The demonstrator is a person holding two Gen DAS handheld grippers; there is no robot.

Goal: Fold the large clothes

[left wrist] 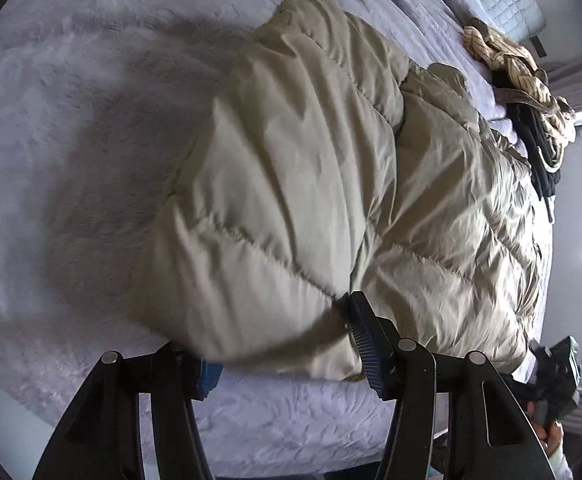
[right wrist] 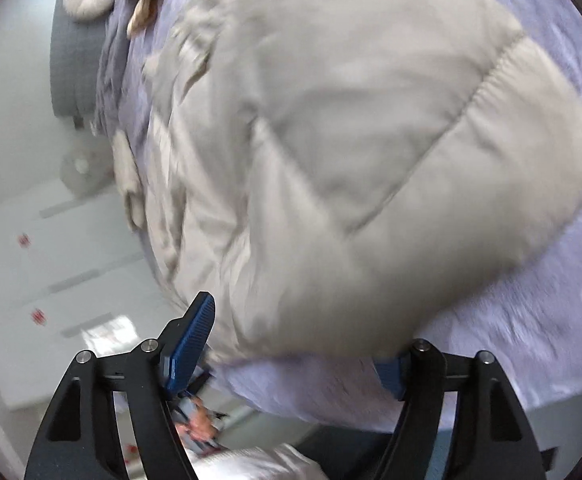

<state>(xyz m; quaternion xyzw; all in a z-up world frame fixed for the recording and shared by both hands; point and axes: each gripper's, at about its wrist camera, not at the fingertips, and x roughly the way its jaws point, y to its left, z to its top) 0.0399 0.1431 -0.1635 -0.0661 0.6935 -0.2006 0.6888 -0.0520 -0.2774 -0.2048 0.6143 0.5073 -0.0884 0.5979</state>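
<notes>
A puffy beige jacket (left wrist: 311, 184) lies folded over itself on the lavender bed (left wrist: 71, 120), its near edge lying between the parted pads of both the left tool (left wrist: 283, 348) and the right tool (right wrist: 295, 344), neither clamping it.

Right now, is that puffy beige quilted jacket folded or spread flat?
Folded: the puffy beige quilted jacket lies doubled over itself on the lilac fuzzy bedspread.

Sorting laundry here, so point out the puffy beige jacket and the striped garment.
puffy beige jacket (left wrist: 303, 184): left wrist view, middle of a quilted panel.
striped garment (left wrist: 519, 68): left wrist view, bunched middle of it.
</notes>
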